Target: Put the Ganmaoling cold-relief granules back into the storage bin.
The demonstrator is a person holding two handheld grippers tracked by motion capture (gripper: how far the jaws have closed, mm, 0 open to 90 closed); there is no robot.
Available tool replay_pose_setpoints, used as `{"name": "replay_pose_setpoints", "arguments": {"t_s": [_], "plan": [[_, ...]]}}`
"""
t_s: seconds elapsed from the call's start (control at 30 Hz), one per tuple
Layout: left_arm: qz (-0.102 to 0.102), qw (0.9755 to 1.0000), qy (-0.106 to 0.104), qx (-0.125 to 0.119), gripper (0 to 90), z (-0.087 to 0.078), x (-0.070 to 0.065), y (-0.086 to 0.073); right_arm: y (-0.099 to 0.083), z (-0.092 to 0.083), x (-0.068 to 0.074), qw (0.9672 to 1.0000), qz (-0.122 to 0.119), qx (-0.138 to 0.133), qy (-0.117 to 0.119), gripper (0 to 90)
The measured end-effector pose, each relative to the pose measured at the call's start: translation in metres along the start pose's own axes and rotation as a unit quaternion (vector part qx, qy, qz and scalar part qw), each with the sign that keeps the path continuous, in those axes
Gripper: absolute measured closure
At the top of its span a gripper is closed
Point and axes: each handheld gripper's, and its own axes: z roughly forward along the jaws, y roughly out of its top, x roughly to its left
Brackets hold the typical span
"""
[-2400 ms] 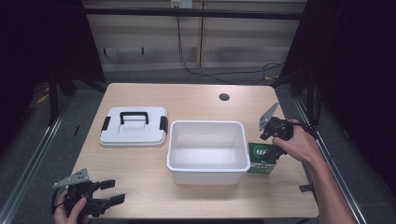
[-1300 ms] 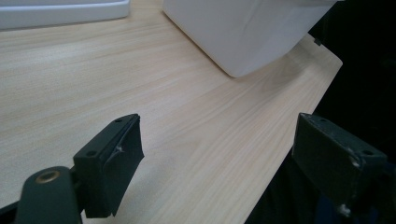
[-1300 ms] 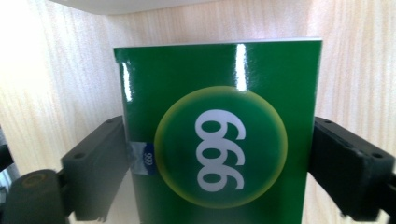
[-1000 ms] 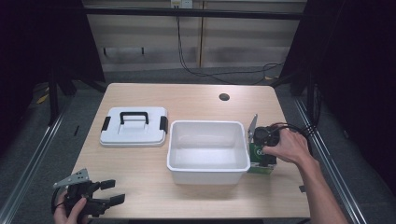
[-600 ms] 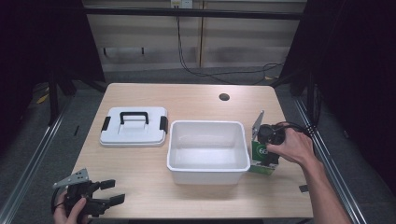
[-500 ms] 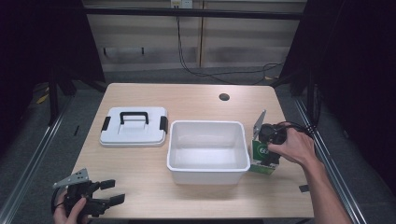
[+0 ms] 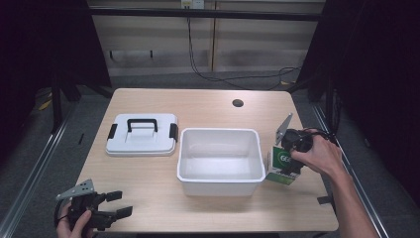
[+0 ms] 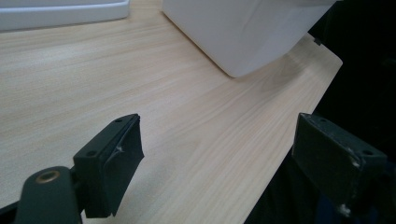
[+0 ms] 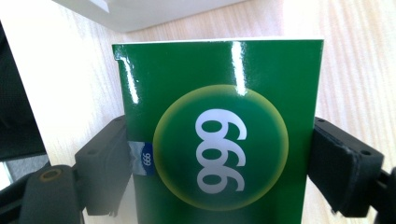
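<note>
A green box [image 7: 280, 167] with a white "666" in a yellow-green circle stands on the table against the right wall of the white bin [image 7: 218, 131]. My right gripper [image 7: 291, 162] comes down onto it from above, held by a hand. In the right gripper view both black jaws press the two sides of the green box [image 9: 219, 135], so my right gripper [image 9: 219, 161] is shut on it. My left gripper [image 7: 121, 204] rests at the table's front left corner. Its jaws stand wide apart over bare wood, my left gripper [image 8: 217, 149] holding nothing.
A white lid with a black handle [image 7: 141, 135] lies left of the bin. A round cable hole [image 7: 237, 103] sits in the table at the back right. The white bin [image 8: 247, 32] and the table's front edge [image 8: 299, 116] lie ahead of the left gripper.
The right gripper came down from above and right of the green box and closed its jaws on the box's sides. The left gripper has not moved.
</note>
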Motion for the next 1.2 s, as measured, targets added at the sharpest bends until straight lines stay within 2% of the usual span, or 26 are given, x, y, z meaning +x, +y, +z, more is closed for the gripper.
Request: {"name": "replay_pose_setpoints", "arguments": {"t_s": [0.1, 0.13, 0.33, 0.37, 0.5, 0.83, 0.9, 0.93, 1.07, 1.1, 1.13, 1.17, 1.2], "plan": [[0.001, 1.0000, 0.000, 0.001, 16.0, 0.000, 0.000, 0.000, -0.004, -0.005, 0.001, 1.0000, 0.000, -0.008, -0.002, 15.8], [0.001, 1.0000, 0.000, 0.002, 16.0, 0.000, 0.000, 0.000, -0.007, -0.009, 0.003, 0.9998, 0.012, -0.011, -0.008, 15.8], [0.001, 1.0000, 0.001, 0.002, 16.0, 0.000, 0.000, 0.000, -0.010, -0.016, 0.004, 0.9996, 0.015, -0.022, -0.007, 15.9], [0.001, 1.0000, 0.000, 0.001, 16.0, 0.000, 0.000, 0.000, -0.011, -0.017, 0.003, 0.9997, 0.009, -0.023, -0.008, 15.8], [0.001, 1.0000, 0.003, 0.000, 16.0, 0.000, 0.000, 0.000, -0.015, -0.026, 0.005, 0.9989, 0.018, -0.041, -0.008, 16.0], [0.001, 1.0000, 0.003, 0.002, 16.0, 0.000, 0.000, 0.000, -0.023, -0.038, 0.009, 0.9977, 0.023, -0.064, -0.008, 16.1], [0.001, 1.0000, 0.001, 0.002, 16.0, 0.000, 0.000, 0.000, -0.025, -0.038, 0.011, 0.9976, 0.019, -0.065, -0.014, 16.1], [0.001, 1.0000, 0.002, 0.002, 16.0, 0.000, 0.000, 0.000, -0.026, -0.039, 0.012, 0.9974, 0.026, -0.066, -0.014, 16.2], [0.000, 1.0000, 0.004, 0.000, 16.0, 0.000, 0.000, 0.000, -0.034, -0.046, 0.014, 0.9950, 0.030, -0.095, -0.012, 16.2], [0.000, 1.0000, 0.004, 0.000, 16.0, 0.000, 0.000, 0.000, -0.034, -0.046, 0.014, 0.9950, 0.030, -0.095, -0.012, 16.2], [0.000, 1.0000, 0.003, 0.001, 16.0, 0.000, 0.000, 0.000, -0.037, -0.050, 0.014, 0.9929, 0.028, -0.115, -0.011, 16.3], [0.000, 1.0000, 0.003, 0.001, 16.0, 0.000, 0.000, 0.000, -0.037, -0.050, 0.014, 0.9929, 0.028, -0.115, -0.011, 16.3], [0.000, 1.0000, 0.003, 0.001, 16.0, 0.000, 0.000, 0.000, -0.039, -0.053, 0.015, 0.9909, 0.023, -0.132, -0.011, 16.2]]}}
